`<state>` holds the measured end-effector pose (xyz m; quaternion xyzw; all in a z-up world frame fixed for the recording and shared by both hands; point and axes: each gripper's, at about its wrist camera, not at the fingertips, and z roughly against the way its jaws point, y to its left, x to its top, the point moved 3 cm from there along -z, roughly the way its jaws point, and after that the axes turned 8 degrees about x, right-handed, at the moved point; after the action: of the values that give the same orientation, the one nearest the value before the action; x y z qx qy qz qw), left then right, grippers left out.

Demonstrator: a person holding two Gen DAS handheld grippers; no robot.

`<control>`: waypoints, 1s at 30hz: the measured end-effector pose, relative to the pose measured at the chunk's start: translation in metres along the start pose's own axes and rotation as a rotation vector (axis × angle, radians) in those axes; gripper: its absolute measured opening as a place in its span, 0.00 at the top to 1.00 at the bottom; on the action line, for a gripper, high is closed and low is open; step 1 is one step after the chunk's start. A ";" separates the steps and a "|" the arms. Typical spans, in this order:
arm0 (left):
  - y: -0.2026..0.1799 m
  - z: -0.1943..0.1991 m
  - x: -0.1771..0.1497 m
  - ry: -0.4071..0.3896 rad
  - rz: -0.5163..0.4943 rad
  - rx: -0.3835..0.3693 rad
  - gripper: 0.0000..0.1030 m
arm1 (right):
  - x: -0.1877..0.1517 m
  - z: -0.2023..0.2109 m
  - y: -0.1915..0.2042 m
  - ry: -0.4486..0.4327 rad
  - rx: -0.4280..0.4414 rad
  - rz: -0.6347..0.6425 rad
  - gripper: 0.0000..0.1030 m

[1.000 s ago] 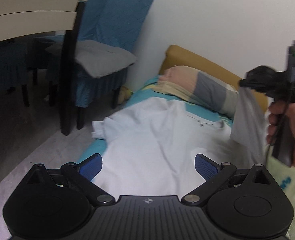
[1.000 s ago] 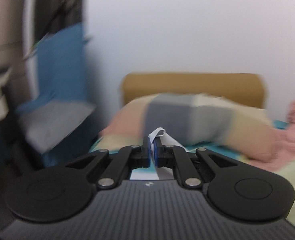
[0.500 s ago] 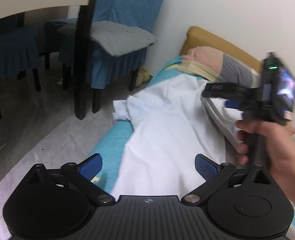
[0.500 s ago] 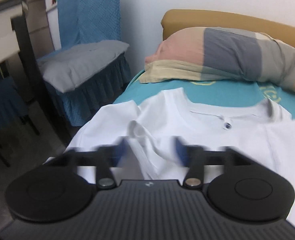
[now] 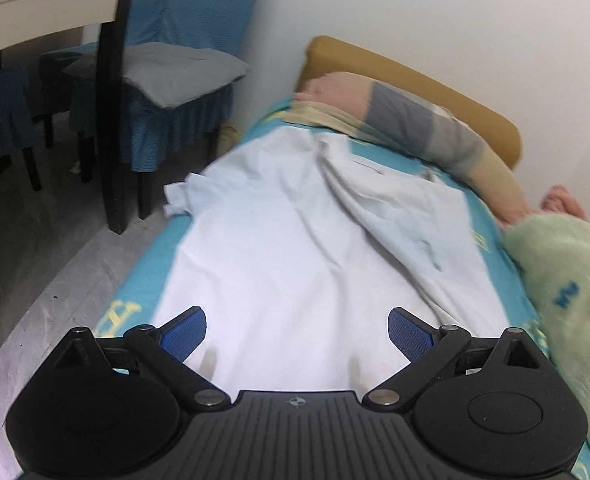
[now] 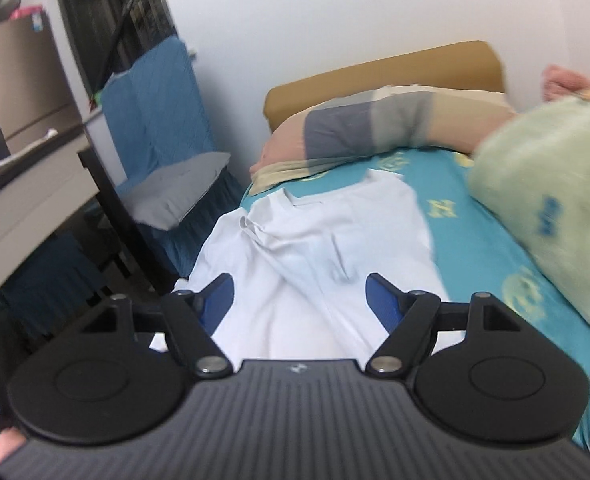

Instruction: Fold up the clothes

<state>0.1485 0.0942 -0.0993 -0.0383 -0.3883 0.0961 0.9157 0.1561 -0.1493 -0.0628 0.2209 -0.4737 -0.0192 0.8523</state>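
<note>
I've got both tongs spread wide w/ nothing between the blue pads: left tongs (image 5: 297,330) and right tongs (image 6: 299,298) each hang just above the near end of the white cotton T-shirt (image 5: 295,248), which lies lengthwise on the teal printed bed sheet (image 6: 479,240), collar at the far end from the tongs, hem end under them. Ahead and to the right of the left tongs one side of the shirt, sleeve incl., lies turned over onto the body as a diagonal flap (image 5: 391,216); ahead-left, the other sleeve (image 5: 183,196) sticks out past the bed edge. So it reads to me as partly folded along its length, one side in, the other side not. Beyond the collar sits the striped peach-and-grey pillow (image 5: 411,124) against the mustard headboard (image 6: 379,68); right of both tongs is a pale green fleecy blanket (image 6: 547,208), close to the shirt edge. Handling, my guess: thin, light, limp fabric, no stiffness, so it'll sag and drag from any single pinch and wrinkle easily; it prob. slides readily on the sheet. Best holds are doubled spots, i.e. sleeve seam, shoulder seam or hem edge, taken w/ a shallow bite so only the wanted layers get caught, and w/ two holds spaced along one side so the fold line stays straight. Views are a bit blurred, so fine creases I can't tell.
</note>
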 end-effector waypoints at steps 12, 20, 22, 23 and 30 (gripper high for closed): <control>-0.055 0.078 -0.057 0.013 -0.118 -0.050 0.04 | -0.028 0.108 -0.014 -0.075 0.059 -0.033 0.28; -0.090 0.086 -0.094 0.062 -0.173 -0.082 0.07 | -0.019 0.123 -0.046 -0.121 0.081 -0.111 0.28; -0.099 0.088 -0.098 0.069 -0.184 -0.085 0.08 | -0.017 0.123 -0.054 -0.126 0.068 -0.123 0.28; -0.102 0.088 -0.099 0.073 -0.188 -0.084 0.08 | -0.017 0.124 -0.059 -0.129 0.064 -0.130 0.28; -0.125 0.096 -0.104 0.084 -0.175 -0.101 0.09 | -0.017 0.131 -0.083 -0.144 0.081 -0.211 0.27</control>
<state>0.0271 -0.0497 -0.0873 -0.0542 -0.3558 -0.0057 0.9330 0.0539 -0.2669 -0.0499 0.3017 -0.5083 -0.1055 0.7997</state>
